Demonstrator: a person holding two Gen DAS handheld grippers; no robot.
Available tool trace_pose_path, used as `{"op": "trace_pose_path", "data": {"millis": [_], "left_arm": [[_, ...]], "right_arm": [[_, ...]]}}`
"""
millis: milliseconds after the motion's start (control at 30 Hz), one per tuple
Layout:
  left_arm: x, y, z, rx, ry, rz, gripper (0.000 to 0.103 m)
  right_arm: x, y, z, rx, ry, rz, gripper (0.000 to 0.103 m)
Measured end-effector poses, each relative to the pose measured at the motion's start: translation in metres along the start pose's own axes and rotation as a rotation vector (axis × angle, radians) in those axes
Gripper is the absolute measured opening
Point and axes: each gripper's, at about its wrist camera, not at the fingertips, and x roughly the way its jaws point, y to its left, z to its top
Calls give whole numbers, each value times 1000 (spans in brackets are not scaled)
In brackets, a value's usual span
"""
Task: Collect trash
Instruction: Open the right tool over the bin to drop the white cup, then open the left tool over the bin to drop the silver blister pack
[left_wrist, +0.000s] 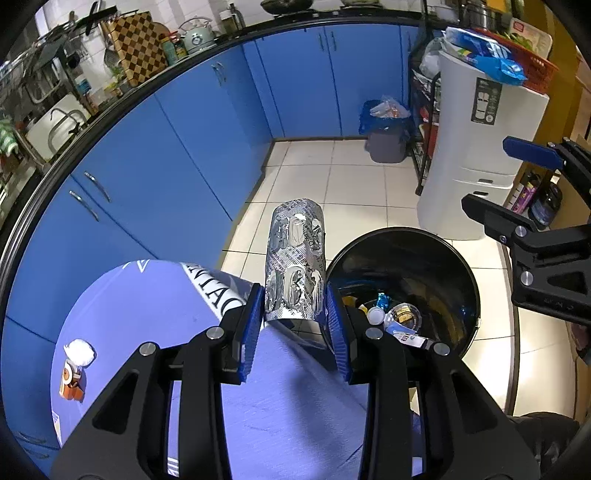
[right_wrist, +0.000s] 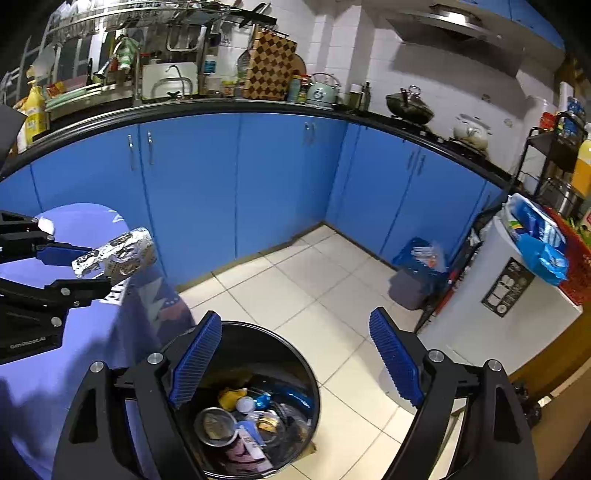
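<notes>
My left gripper (left_wrist: 295, 314) is shut on a silver blister pack (left_wrist: 295, 262), bent into a curve, held over the edge of the purple-covered table (left_wrist: 147, 302), just left of the black round bin (left_wrist: 406, 295). The bin holds several bits of trash. The pack also shows in the right wrist view (right_wrist: 118, 254), with the left gripper (right_wrist: 79, 271) at far left. My right gripper (right_wrist: 295, 358) is open and empty above the bin (right_wrist: 255, 398); it also shows in the left wrist view (left_wrist: 487, 177). A white crumpled wad (left_wrist: 79, 352) and an orange wrapper (left_wrist: 70, 384) lie on the table.
Blue cabinets (right_wrist: 221, 184) run along the back. A grey bin with a blue bag (left_wrist: 386, 129) stands in the corner. A white appliance (left_wrist: 476, 147) with a red basket (left_wrist: 532, 66) stands at right. White floor tiles (right_wrist: 314, 288) lie beyond the black bin.
</notes>
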Motion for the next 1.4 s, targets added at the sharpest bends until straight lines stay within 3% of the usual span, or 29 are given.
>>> {"op": "trace_pose_path", "data": {"millis": [667, 1133, 1267, 1367, 1400], "left_arm": [[5, -60, 30, 108, -8, -41, 35], [12, -94, 45, 158, -2, -38, 38], [12, -97, 47, 158, -6, -19, 57], [10, -96, 48, 153, -13, -4, 86], [9, -95, 47, 148, -26, 2, 88]], "right_arm": [[-9, -69, -25, 134, -7, -67, 80], [-12, -90, -39, 177, -12, -75, 80], [-13, -94, -41, 190, -13, -68, 80], [-13, -93, -42, 187, -14, -65, 80], [-13, -93, -42, 185, -15, -66, 80]]}}
